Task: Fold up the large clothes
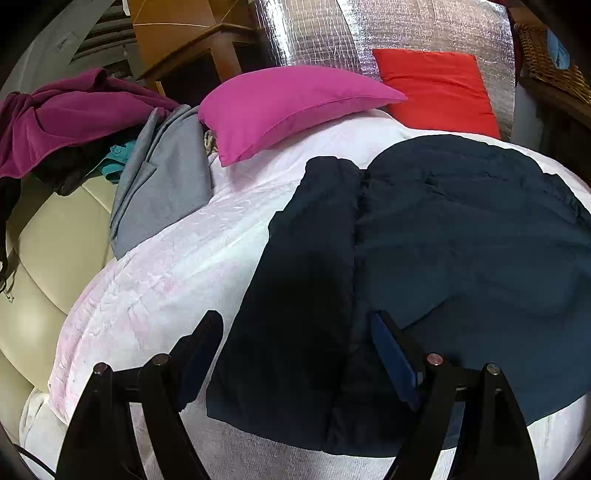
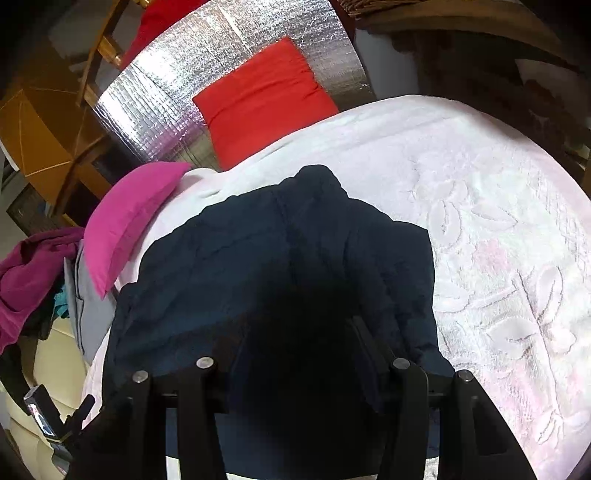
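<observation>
On the bed [image 1: 155, 295], white cover with a raised floral pattern: the dark navy garment [image 1: 424, 236] lies spread over the middle, partly folded, with one long panel doubled over along its left side in the left wrist view and a seam running down between that panel and the main body. Left gripper [image 1: 295, 350] hovers over the garment's near edge with its fingers [image 1: 391, 354] spread wide; one finger sits over bare bed cover, the other over navy cloth, nothing pinched between them, so released. Right gripper [image 2: 295, 354] is low over the same garment [image 2: 229, 266], fingers about half apart, and the cloth between them is in deep shadow; cannot tell whether the pads press on fabric or just hang above it. Pink pillow [image 1: 280, 107] lies at the bed's far left part, red cushion [image 1: 439, 88] behind it against a silver foil panel [image 1: 369, 33]. Grey garment [image 1: 162, 184] hangs over the bed's left edge, just beside the pink pillow. Magenta garment [image 1: 66, 114] is heaped beyond the grey one, off the bed, above a cream padded surface [image 1: 55, 236]. Wooden furniture [image 1: 192, 37] stands behind the pile. Wicker basket [image 1: 550, 59] at far right.
</observation>
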Available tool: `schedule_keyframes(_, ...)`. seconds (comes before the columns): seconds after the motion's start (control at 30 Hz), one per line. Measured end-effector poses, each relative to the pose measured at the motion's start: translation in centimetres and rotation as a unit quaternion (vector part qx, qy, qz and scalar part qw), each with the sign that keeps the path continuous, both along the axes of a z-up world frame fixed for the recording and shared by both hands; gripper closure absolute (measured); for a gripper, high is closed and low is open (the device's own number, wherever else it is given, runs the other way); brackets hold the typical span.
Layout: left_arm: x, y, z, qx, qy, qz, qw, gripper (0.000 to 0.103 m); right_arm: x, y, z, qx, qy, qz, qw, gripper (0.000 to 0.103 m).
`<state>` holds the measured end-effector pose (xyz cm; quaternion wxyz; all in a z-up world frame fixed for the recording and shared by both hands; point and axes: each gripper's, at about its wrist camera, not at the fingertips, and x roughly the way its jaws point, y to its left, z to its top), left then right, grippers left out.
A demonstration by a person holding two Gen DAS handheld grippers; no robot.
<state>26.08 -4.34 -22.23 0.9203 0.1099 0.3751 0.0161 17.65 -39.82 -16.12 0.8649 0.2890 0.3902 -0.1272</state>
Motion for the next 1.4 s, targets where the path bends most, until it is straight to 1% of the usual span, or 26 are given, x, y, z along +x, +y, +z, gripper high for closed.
schedule_keyframes(0.17,0.1,0.3,0.3,-0.002,-0.005,-0.001,1.0,0.02,-0.4,-0.5,0.0,-0.004,0.004,-0.005,1.0,0.047)
schedule_keyframes(0.27,0.8,2.0,1.1,-0.025,-0.014,0.013,0.9995,0.02,-1.2,-1.9,0.4,-0.002,-0.004,-0.021,1.0,0.036)
schedule_keyframes(0.3,1.2,2.8,1.3,-0.039,-0.013,0.022,0.9989,0.02,-1.6,-2.7,0.5,0.002,-0.01,-0.031,0.999,0.029)
schedule_keyframes(0.33,1.9,4.3,1.4,-0.071,-0.005,0.033,0.9969,0.02,-2.1,-3.6,0.5,0.008,-0.018,-0.043,0.999,0.024)
schedule_keyframes(0.37,2.4,5.3,1.3,-0.096,0.003,0.039,0.9946,0.02,-2.5,-4.5,0.4,0.015,-0.022,-0.054,0.998,0.022)
schedule_keyframes(0.4,3.3,6.7,1.1,-0.137,0.018,0.043,0.9895,0.02,-2.7,-5.4,0.1,0.026,-0.021,-0.059,0.998,0.021)
schedule_keyframes(0.43,3.9,7.5,0.9,-0.164,0.027,0.044,0.9852,0.02,-2.8,-6.3,-0.5,0.045,-0.017,-0.061,0.997,0.021)
schedule_keyframes(0.47,4.6,8.6,0.5,-0.202,0.041,0.043,0.9776,0.02,-2.9,-7.3,-1.2,0.069,-0.013,-0.063,0.996,0.021)
schedule_keyframes(0.5,5.4,9.6,0.1,-0.247,0.057,0.036,0.9667,0.02,-2.8,-8.2,-2.1,0.096,-0.007,-0.065,0.993,0.021)
schedule_keyframes(0.53,6.1,10.3,-0.5,-0.291,0.074,0.024,0.9536,0.02,-2.8,-8.8,-2.8,0.115,-0.002,-0.064,0.991,0.021)
schedule_keyframes(0.57,6.6,10.7,-1.1,-0.321,0.091,0.015,0.9426,0.02,-2.6,-9.3,-3.6,0.137,0.004,-0.062,0.989,0.021)
schedule_keyframes(0.6,7.4,11.0,-2.1,-0.356,0.121,0.003,0.9267,0.02,-2.5,-9.8,-4.5,0.16,0.008,-0.058,0.985,0.021)
schedule_keyframes(0.63,8.1,11.0,-3.1,-0.374,0.149,-0.001,0.9152,0.02,-2.3,-10.0,-5.1,0.173,0.011,-0.054,0.983,0.021)
schedule_keyframes(0.67,8.5,10.9,-3.9,-0.386,0.17,0.0,0.9065,0.02,-2.0,-10.1,-5.8,0.185,0.016,-0.05,0.981,0.021)
schedule_keyframes(0.73,8.8,10.4,-5.0,-0.403,0.19,-0.004,0.895,0.02,-1.2,-9.8,-7.2,0.211,0.028,-0.032,0.977,0.021)
schedule_keyframes(0.77,8.8,10.2,-5.0,-0.403,0.189,-0.005,0.8955,0.019,-0.7,-9.5,-7.6,0.222,0.029,-0.02,0.974,0.021)
schedule_keyframes(0.83,8.8,9.8,-4.9,-0.41,0.185,-0.012,0.8931,0.018,0.1,-8.8,-8.0,0.215,0.028,-0.005,0.976,0.01)
schedule_keyframes(0.87,8.9,9.6,-4.9,-0.411,0.186,-0.013,0.8922,0.017,0.6,-8.4,-7.8,0.203,0.023,0.003,0.979,0.009)
schedule_keyframes(0.93,8.9,9.2,-5.0,-0.405,0.185,-0.012,0.8954,0.017,1.3,-7.1,-7.6,0.193,0.013,0.024,0.981,0.007)
schedule_keyframes(0.97,8.9,9.0,-5.0,-0.405,0.184,-0.012,0.8955,0.017,1.3,-6.4,-7.4,0.175,0.012,0.024,0.984,0.007)
schedule_keyframes(1.07,9.2,9.1,-5.3,-0.419,0.186,-0.005,0.8886,0.017,1.7,-4.9,-7.1,0.128,0.013,0.034,0.991,0.009)
schedule_keyframes(1.13,9.2,9.2,-5.5,-0.423,0.184,0.0,0.8873,0.017,1.9,-4.1,-7.0,0.111,0.008,0.038,0.993,0.016)
schedule_keyframes(1.23,9.0,9.0,-5.5,-0.429,0.175,0.01,0.8861,0.019,1.9,-3.2,-6.4,0.075,0.009,0.035,0.997,0.037)
schedule_keyframes(1.27,8.9,9.1,-5.5,-0.431,0.169,0.014,0.8862,0.025,1.8,-3.1,-6.1,0.068,0.007,0.034,0.997,0.04)
schedule_keyframes(1.33,8.5,9.2,-5.4,-0.436,0.156,0.017,0.886,0.031,1.4,-3.1,-5.7,0.051,0.003,0.033,0.998,0.046)
schedule_keyframes(1.4,8.3,9.0,-5.1,-0.434,0.146,0.016,0.889,0.037,1.2,-2.7,-5.6,0.034,0.002,0.032,0.999,0.047)
